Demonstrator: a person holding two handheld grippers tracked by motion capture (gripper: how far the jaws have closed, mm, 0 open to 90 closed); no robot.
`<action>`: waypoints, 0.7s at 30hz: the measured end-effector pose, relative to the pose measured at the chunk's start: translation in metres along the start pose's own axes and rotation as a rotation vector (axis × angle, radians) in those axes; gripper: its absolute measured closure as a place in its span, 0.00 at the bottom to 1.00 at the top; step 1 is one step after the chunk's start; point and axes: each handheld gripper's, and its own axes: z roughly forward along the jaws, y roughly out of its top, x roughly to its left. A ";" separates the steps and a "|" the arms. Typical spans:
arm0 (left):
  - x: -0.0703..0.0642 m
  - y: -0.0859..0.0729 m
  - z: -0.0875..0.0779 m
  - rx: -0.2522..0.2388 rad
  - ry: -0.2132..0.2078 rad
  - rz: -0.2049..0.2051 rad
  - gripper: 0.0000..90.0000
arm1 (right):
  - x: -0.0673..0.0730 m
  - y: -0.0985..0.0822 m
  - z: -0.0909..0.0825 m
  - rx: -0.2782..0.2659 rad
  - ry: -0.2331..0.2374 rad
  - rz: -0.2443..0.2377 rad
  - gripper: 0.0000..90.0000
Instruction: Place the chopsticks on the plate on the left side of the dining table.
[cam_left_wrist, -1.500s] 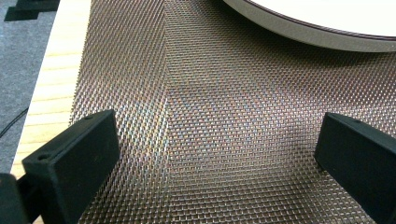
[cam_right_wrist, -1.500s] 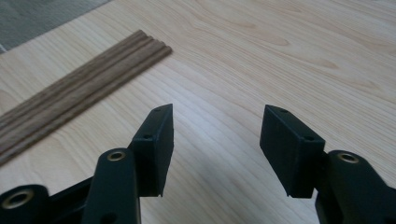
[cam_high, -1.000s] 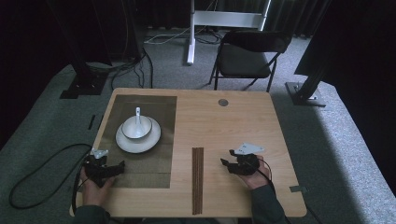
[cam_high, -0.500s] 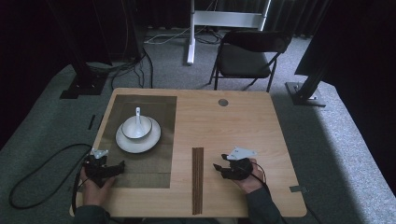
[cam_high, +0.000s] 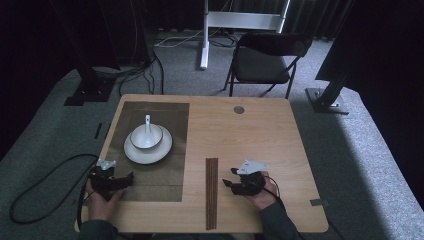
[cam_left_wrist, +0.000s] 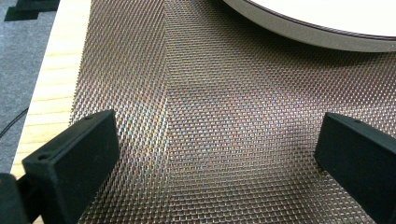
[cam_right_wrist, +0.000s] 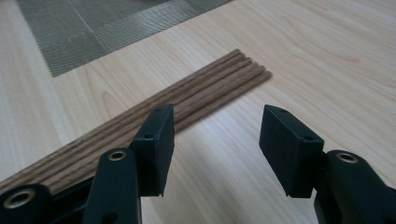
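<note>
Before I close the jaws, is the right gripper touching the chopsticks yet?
Apart. In the right gripper view the right gripper stands open, bare wood between its jaws, and the chopsticks lie beyond its left jaw.

White spoon in bowl, apparently on plate.

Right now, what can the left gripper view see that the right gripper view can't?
The left gripper view sees the white plate's rim at the top, with the shiny woven placemat spread under the left gripper, whose jaws stand wide apart with nothing between them.

The right gripper view sees the bundle of wooden sticks lying on the bare wooden table, close by the right gripper, open too, its left jaw in front of the sticks.

Both see the placemat, and a pair of open black jaws holding nothing.
</note>
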 end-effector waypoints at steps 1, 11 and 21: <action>0.000 0.000 0.000 0.000 0.000 0.000 0.00 | 0.001 0.000 0.001 0.001 0.004 -0.004 0.50; 0.000 0.000 0.000 0.000 0.000 0.000 0.00 | 0.013 0.003 0.009 0.003 0.037 -0.023 0.50; 0.000 0.000 0.000 -0.001 0.000 0.000 0.00 | 0.020 0.003 0.017 0.014 0.077 -0.031 0.50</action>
